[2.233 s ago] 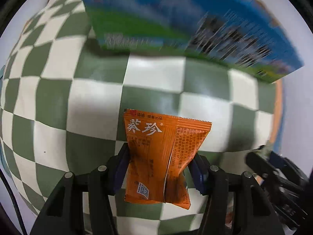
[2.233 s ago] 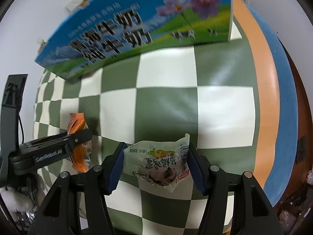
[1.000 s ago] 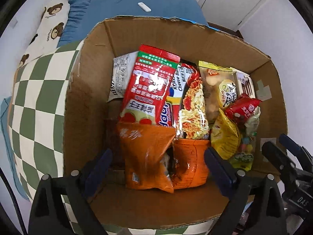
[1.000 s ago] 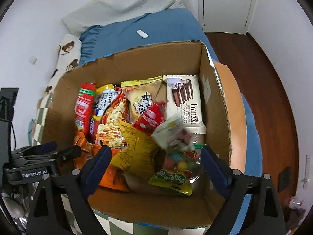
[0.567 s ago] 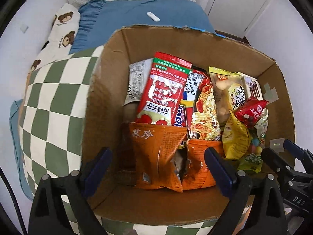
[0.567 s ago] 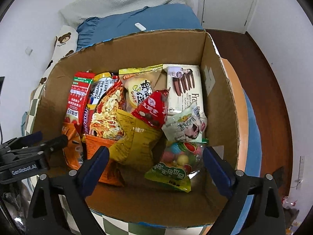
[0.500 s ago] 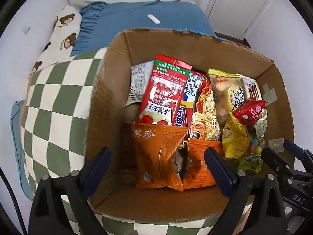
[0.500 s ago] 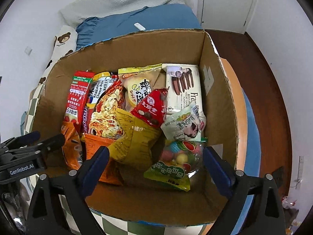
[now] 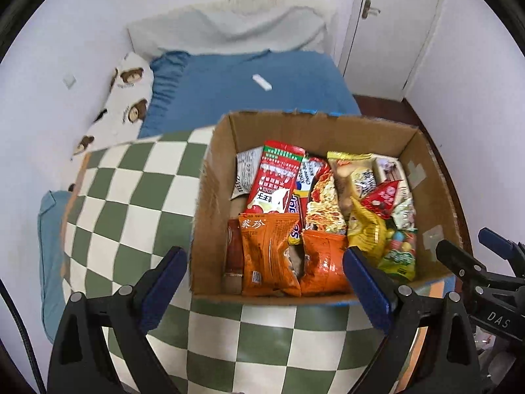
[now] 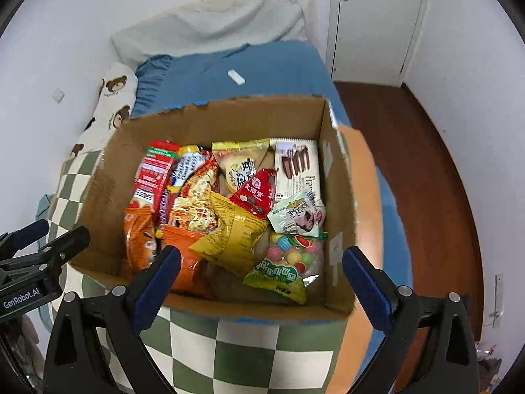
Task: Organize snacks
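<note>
Both grippers hang above the near edge of a cardboard box (image 9: 213,197) full of snacks, neither touching anything. Left gripper (image 9: 264,280): jaws spread wide, nothing between them. Right gripper (image 10: 261,282): same, wide apart and empty.

The box sits on a green-and-white checkered cloth (image 9: 131,203), with a blue bedsheet (image 9: 229,88) behind it and a bear-print pillow (image 9: 123,105) by the wall at the back left. A small white object (image 9: 262,82) lies on the sheet; too small to tell what it is.

Inside the box, near-left corner: an orange snack packet (image 9: 267,256) stands upright against the near wall, a second orange packet (image 9: 323,262) just to its right, touching. Behind them a red-and-green packet (image 9: 275,177) leans upright, and an instant noodle pack (image 9: 323,200) beside that. A crumpled yellow bag (image 10: 229,233) lies mid-box, overlapping a red triangular packet (image 10: 257,190). A white wafer pack (image 10: 297,167) with brown sticks printed on it leans on the right wall. In front of it a small white-green sachet (image 10: 297,215) rests on top of a clear bag of coloured candy balls (image 10: 288,262) in the near-right corner. A pale yellow-topped bag (image 10: 239,161) stands at the back centre.

White door (image 10: 377,19) and dark red-brown floor (image 10: 426,170) at right.
</note>
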Available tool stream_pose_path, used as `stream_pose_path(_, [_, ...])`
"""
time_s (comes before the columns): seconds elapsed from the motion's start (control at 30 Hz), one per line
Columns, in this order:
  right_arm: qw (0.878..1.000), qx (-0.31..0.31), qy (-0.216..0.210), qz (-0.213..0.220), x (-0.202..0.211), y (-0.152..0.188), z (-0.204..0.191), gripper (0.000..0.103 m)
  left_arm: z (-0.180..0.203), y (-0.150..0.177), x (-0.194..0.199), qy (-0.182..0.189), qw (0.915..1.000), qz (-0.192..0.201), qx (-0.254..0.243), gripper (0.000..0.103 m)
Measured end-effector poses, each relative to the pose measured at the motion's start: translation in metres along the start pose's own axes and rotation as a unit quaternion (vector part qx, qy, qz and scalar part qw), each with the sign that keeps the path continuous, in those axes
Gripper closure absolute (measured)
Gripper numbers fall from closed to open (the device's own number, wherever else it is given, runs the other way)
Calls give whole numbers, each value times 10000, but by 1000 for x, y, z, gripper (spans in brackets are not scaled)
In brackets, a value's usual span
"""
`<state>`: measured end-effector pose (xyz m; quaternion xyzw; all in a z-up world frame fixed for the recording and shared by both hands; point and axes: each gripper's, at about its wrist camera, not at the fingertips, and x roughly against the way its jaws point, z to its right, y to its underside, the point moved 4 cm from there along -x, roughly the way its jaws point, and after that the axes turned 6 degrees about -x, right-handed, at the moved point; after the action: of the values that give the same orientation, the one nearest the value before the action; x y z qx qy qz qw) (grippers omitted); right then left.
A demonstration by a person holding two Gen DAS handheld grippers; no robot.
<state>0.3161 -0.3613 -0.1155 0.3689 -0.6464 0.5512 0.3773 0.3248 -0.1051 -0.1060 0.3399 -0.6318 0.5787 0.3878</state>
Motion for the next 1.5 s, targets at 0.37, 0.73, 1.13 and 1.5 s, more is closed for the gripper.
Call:
stream_pose_path(0.37, [9964, 197, -153, 809, 103, 37, -6, 1, 6, 36, 92, -81, 9971, 754, -47, 6])
stream_pose_path(0.73, [9895, 273, -229, 1402, 187, 87, -6, 0, 2, 86, 162, -198, 9922, 1231, 59, 6])
stream_pose_path(1.13, [9826, 400, -301, 1790, 246, 125, -15, 0, 4, 117, 196, -261, 9898, 1399, 54, 6])
stream_pose_path(1.5, [9826, 355, -230, 1807, 240, 121, -11, 0, 4, 111, 179, -305, 9890, 1443, 151, 0])
